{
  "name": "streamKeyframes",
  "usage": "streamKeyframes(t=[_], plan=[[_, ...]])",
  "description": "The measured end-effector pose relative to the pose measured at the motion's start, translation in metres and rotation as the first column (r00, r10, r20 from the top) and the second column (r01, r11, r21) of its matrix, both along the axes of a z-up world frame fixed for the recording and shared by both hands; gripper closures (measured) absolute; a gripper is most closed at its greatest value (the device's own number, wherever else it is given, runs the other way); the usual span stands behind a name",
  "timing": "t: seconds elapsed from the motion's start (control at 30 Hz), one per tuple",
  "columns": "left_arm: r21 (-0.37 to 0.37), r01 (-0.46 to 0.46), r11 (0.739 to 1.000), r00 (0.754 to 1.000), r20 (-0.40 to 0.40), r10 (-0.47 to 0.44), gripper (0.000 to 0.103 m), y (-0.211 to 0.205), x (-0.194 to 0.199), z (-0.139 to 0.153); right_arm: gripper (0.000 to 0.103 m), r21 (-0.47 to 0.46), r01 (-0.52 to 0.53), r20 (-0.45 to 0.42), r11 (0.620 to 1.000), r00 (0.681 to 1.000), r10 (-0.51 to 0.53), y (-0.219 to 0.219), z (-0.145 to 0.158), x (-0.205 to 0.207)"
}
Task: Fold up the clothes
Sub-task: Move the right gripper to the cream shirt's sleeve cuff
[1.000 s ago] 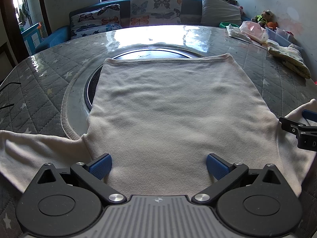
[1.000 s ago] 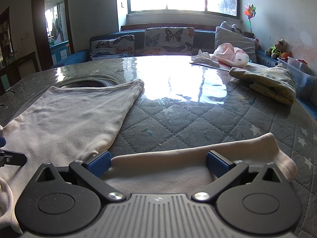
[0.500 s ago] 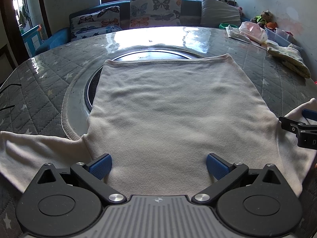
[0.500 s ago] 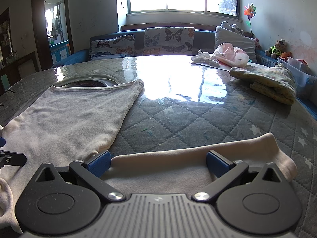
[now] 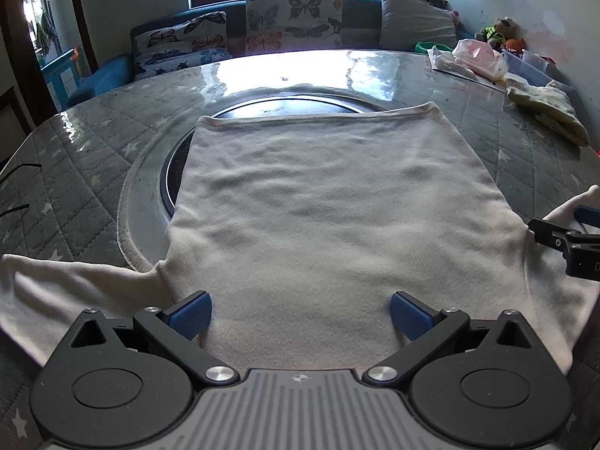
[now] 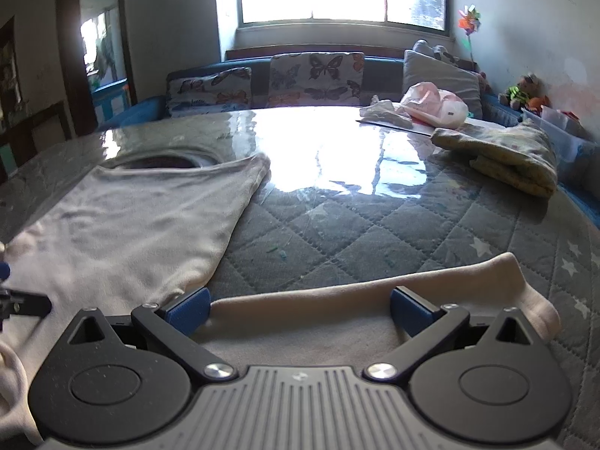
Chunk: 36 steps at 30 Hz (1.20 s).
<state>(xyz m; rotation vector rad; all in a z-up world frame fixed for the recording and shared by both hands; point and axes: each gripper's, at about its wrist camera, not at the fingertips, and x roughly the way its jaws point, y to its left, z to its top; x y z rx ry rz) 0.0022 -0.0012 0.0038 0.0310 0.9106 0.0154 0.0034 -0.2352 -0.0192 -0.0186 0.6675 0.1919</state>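
Note:
A cream long-sleeved top point(image 5: 318, 225) lies flat on the quilted grey table point(image 5: 75, 187), hem toward the window, sleeves spread to both sides. My left gripper point(image 5: 300, 315) is open over the top's near edge, blue pads apart on the cloth. My right gripper point(image 6: 300, 309) is open over the right sleeve point(image 6: 412, 292). The top's body also shows in the right wrist view point(image 6: 142, 232). The right gripper's fingers point(image 5: 562, 240) show at the right edge of the left wrist view.
A folded patterned cloth point(image 6: 506, 157) and a pink bag point(image 6: 435, 107) lie at the table's far right. A dark round inset point(image 5: 285, 107) sits under the top's hem. A sofa with butterfly cushions point(image 6: 315, 75) stands behind the table.

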Motion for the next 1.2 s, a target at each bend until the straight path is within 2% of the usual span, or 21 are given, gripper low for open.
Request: streamKeyframes(t=[0.07,0.17,0.23,0.3,0.43,0.67,0.97,1.2], plan=[[-0.008,-0.014,1.000,1.000,-0.004,0.014,0.000,0.002,0.002,0.001,0.000,-0.009,0.005,0.018,1.000,1.000,-0.005,0.001,0.006,-0.002],[-0.013,-0.011,1.000,1.000,0.004,0.011,0.000,0.000,0.003,0.004,0.000,-0.090,-0.003,0.082,0.996,0.997,0.010,0.007,0.019,-0.007],[-0.009,-0.003,1.000,1.000,0.010,0.003,0.000,-0.002,0.003,0.005,0.000,-0.095,-0.016,0.090,0.995,0.996,0.025,0.006,0.026,-0.007],[-0.003,0.011,1.000,1.000,0.014,-0.011,0.000,-0.006,0.001,0.008,0.000,-0.100,0.014,0.098,0.995,0.995,-0.004,0.003,0.032,-0.007],[-0.007,0.024,1.000,1.000,0.012,-0.024,0.000,-0.011,0.001,0.012,0.000,-0.048,0.083,0.063,0.995,0.995,-0.080,-0.014,0.039,-0.005],[-0.001,0.087,0.996,0.996,0.025,-0.087,0.000,-0.032,-0.006,0.017,0.000,-0.100,0.177,0.012,0.979,0.984,-0.177,-0.043,0.031,-0.009],[0.015,0.151,0.988,0.988,0.017,-0.151,0.000,-0.056,-0.012,0.015,0.000,-0.087,0.244,-0.038,0.966,0.968,-0.248,-0.073,0.019,-0.012],[0.030,0.165,0.986,0.986,0.000,-0.165,0.000,-0.064,-0.016,0.010,0.009,-0.059,0.284,-0.077,0.957,0.954,-0.288,-0.091,0.009,-0.011]])
